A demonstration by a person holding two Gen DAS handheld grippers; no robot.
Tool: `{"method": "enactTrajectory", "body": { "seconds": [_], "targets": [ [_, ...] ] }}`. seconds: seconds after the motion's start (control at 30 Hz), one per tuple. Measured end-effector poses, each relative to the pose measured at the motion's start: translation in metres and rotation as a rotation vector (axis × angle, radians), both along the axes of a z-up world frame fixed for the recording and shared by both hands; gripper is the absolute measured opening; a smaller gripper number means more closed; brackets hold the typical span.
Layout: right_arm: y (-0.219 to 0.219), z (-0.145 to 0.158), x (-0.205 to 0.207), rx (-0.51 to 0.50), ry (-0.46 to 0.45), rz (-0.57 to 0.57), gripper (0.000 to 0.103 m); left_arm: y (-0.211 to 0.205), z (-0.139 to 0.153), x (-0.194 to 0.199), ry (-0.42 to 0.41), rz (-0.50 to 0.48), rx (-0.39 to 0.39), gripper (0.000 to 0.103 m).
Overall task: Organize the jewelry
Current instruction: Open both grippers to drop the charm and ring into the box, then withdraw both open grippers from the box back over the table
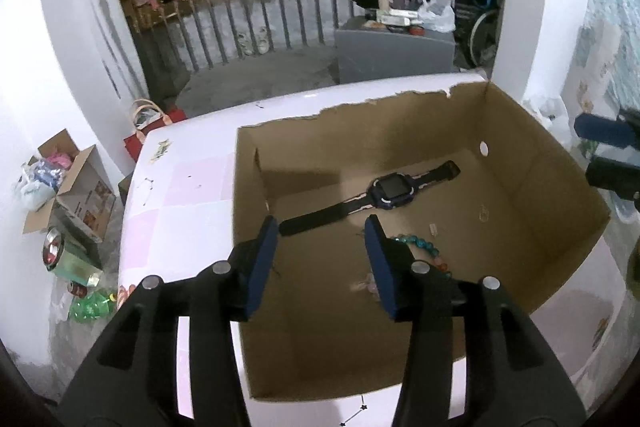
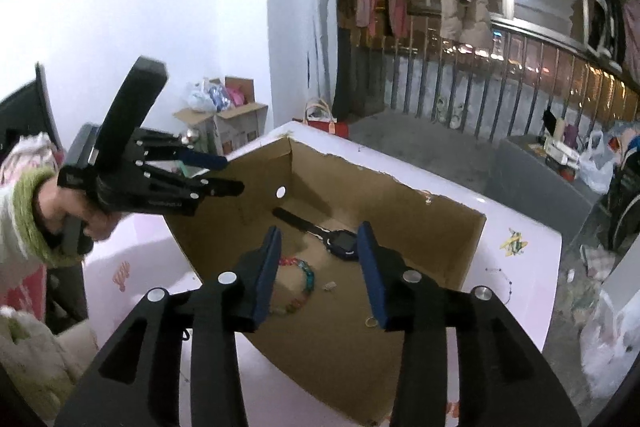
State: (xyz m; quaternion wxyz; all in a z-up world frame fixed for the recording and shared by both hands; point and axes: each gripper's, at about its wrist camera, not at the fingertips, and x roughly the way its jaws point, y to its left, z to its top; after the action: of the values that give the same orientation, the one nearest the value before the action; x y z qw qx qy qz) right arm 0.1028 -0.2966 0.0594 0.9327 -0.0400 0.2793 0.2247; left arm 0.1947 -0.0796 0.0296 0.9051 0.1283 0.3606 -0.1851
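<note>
open cardboard box [image 1: 532,163] on white table [image 1: 192,179], toward its far edge. inside on box floor: dark smartwatch [image 1: 384,189] flat near the back wall, coloured bead bracelet [image 2: 300,283] nearer the front, small clear bits beside it. left gripper [image 1: 322,227] over box front edge, jaws partly apart, nothing between. right gripper [image 2: 318,231] likewise above box, parted, empty.
</note>
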Motion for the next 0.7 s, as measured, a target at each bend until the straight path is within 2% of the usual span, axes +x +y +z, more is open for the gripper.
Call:
{"method": "enactTrajectory", "body": {
  "seconds": [0.2, 0.23, 0.33, 0.43, 0.7],
  "targets": [
    [0.001, 0.0, -0.004, 0.033, 0.019, 0.001, 0.04, 0.012, 0.01, -0.015, -0.033, 0.055, -0.038, 0.044],
    [0.002, 0.001, -0.004, 0.035, 0.02, 0.001, 0.043, 0.014, 0.012, -0.019, -0.046, 0.065, -0.039, 0.044],
    [0.002, 0.003, -0.004, 0.037, 0.022, -0.006, 0.049, 0.018, 0.016, -0.029, -0.068, 0.085, -0.05, 0.052],
    [0.002, 0.005, -0.002, 0.044, 0.04, -0.013, 0.052, 0.022, 0.022, -0.038, -0.086, 0.098, -0.074, 0.054],
    [0.003, 0.01, -0.011, 0.04, 0.03, -0.024, 0.054, 0.036, 0.038, -0.065, -0.132, 0.095, -0.115, 0.063]
  ]
}}
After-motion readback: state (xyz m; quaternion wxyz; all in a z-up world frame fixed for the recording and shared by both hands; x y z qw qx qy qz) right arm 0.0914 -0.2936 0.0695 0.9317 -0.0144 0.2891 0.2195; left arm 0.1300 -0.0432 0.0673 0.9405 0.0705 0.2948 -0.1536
